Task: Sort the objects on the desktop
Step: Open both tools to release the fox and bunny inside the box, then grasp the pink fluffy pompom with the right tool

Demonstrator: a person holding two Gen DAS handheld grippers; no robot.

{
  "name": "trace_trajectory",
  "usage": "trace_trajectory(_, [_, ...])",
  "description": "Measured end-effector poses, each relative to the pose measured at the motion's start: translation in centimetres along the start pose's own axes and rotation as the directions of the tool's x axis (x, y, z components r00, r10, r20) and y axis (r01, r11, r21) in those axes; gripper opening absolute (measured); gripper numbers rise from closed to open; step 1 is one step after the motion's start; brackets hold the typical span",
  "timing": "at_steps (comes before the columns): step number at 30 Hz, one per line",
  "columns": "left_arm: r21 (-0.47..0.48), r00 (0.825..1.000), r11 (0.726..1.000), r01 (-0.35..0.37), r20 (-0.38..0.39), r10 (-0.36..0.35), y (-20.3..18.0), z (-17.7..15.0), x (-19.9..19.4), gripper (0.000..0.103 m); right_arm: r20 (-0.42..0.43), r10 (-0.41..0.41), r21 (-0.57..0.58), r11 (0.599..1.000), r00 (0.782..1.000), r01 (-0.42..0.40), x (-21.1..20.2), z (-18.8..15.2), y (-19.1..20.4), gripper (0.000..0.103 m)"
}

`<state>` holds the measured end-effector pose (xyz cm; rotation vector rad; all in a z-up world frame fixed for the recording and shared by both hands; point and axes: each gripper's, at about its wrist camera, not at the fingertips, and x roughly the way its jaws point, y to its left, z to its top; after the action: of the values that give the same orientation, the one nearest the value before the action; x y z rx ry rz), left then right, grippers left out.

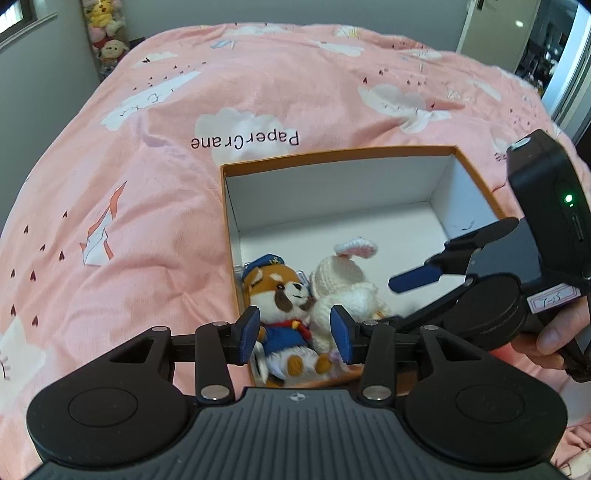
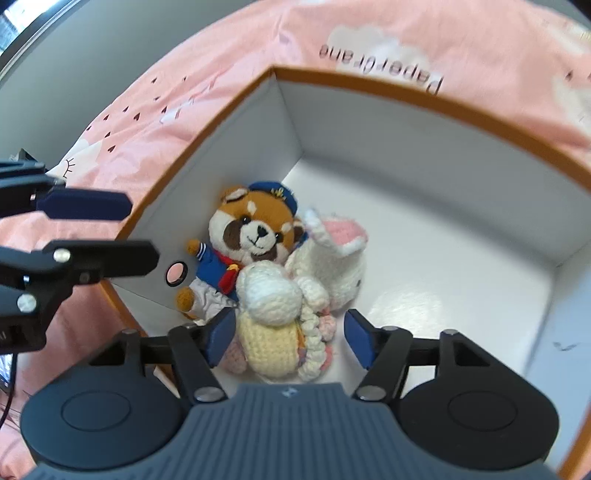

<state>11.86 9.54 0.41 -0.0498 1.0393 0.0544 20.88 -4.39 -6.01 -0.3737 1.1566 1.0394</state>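
The left gripper (image 1: 293,334) hangs over the near left corner of the box, its jaws parted and nothing pressed between the blue pads (image 1: 248,334); seen from its own camera, the plush red panda lies below in the gap, untouched. The right gripper (image 2: 290,338) is lower, inside the box opening, also with jaws apart; the crocheted doll sits between its fingers, but the pads do not squeeze it. A hand (image 1: 554,338) holds the right gripper at the right edge of the left wrist view.

The red panda plush (image 2: 251,240), in a blue sailor cap and jacket, lies on its back against the left wall of the box, close to the near corner. Just to its right, touching it, is a white crocheted bunny (image 2: 332,258) with pink ears, and nearer still a cream crocheted doll (image 2: 273,336) rests across both.

The cardboard box (image 1: 332,155) has an orange rim and white inner walls. Its far half and right side are bare white floor, leaving free room there, while the near left corner is crowded. The box stands on a pink duvet (image 1: 147,184) printed with clouds and paper cranes, which spreads wide to the left and far side. Plush toys (image 1: 105,33) are stacked in the far left corner of the room.
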Motion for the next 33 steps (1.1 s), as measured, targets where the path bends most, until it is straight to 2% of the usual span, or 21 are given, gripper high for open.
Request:
trace_trajectory(4, [-0.004, 0.998, 0.999, 0.032, 0.054, -0.032, -1.0, -1.4, -2.3, 0.053, 0.097, -0.045, -0.023, 0.999, 0.994, 0.047, -3.6, -0.9, 0.0, 0.073])
trace_trajectory(9, [0.017, 0.992, 0.996, 0.087, 0.094, -0.088, -2.5, -3.2, -4.5, 0.055, 0.237, -0.084, -0.010, 0.996, 0.968, 0.089, -8.1, -3.4, 0.8, 0.074])
trace_trajectory(12, [0.043, 0.985, 0.990, 0.132, 0.103, -0.136, -3.7, -4.3, -5.2, 0.055, 0.323, -0.098, 0.027, 0.995, 0.941, 0.094, -10.9, -6.0, 0.6, 0.073])
trace_trajectory(16, [0.083, 0.976, 0.979, 0.187, 0.100, -0.195, -5.2, -5.7, -5.1, 0.055, 0.397, -0.161, 0.111, 0.986, 0.903, 0.127, -13.6, -9.7, -0.2, 0.072])
trace_trajectory(18, [0.103, 0.973, 0.973, 0.207, 0.081, -0.216, -6.1, -6.3, -4.6, 0.055, 0.396, -0.198, 0.170, 0.975, 0.896, 0.140, -14.4, -11.5, -0.8, 0.072])
trace_trajectory(22, [0.148, 0.971, 0.963, 0.227, 0.045, -0.235, -8.0, -7.0, -3.3, 0.055, 0.330, -0.247, 0.272, 0.949, 0.911, 0.159, -14.2, -14.5, -2.1, 0.073])
trace_trajectory(24, [0.173, 0.970, 0.957, 0.233, 0.028, -0.241, -8.8, -7.3, -2.7, 0.055, 0.300, -0.252, 0.288, 0.943, 0.920, 0.164, -13.4, -15.7, -2.5, 0.073])
trace_trajectory(28, [0.187, 0.973, 0.956, 0.227, -0.002, -0.230, -9.8, -7.7, -1.8, 0.055, 0.244, -0.307, 0.295, 0.927, 0.920, 0.232, -11.4, -17.1, -2.5, 0.074])
trace_trajectory(33, [0.164, 0.976, 0.962, 0.219, -0.026, -0.218, -9.8, -7.8, -0.8, 0.055, 0.189, -0.272, 0.337, 0.920, 0.944, 0.198, -8.8, -16.9, -3.6, 0.072])
